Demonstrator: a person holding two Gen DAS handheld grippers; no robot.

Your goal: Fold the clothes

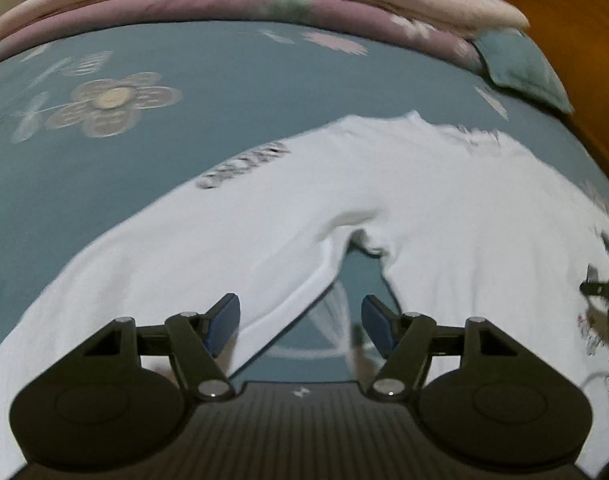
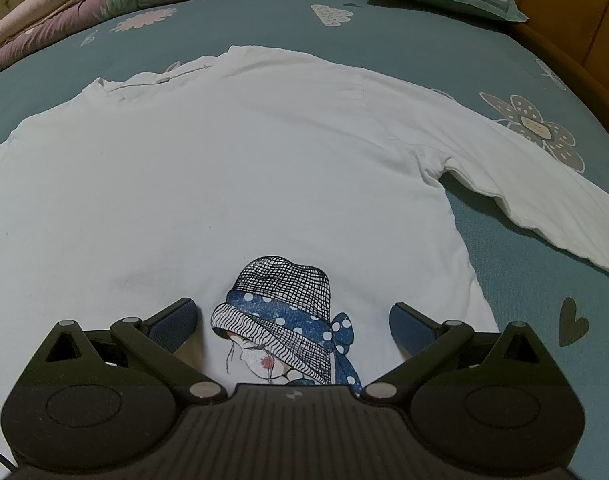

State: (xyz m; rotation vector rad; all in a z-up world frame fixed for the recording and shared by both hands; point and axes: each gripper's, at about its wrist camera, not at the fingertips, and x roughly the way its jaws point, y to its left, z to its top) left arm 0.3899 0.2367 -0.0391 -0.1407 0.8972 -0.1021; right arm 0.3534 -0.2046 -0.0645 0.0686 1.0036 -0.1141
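The left gripper (image 1: pixel 300 320) hovers with its jaws apart and empty over the white shirt's (image 2: pixel 232 168) underarm. The right gripper (image 2: pixel 296 328), likewise unclenched, hangs above the hat print (image 2: pixel 288 320). The shirt lies flat on the bed (image 2: pixel 504 60), sleeves out; no fold is made yet.

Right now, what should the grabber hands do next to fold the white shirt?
Probably bring the left gripper, whose open jaws hold nothing, down onto the sleeve and pinch it. The white shirt lies flat and unfolded on the bed with both sleeves spread out, so folding a sleeve inward seems first.
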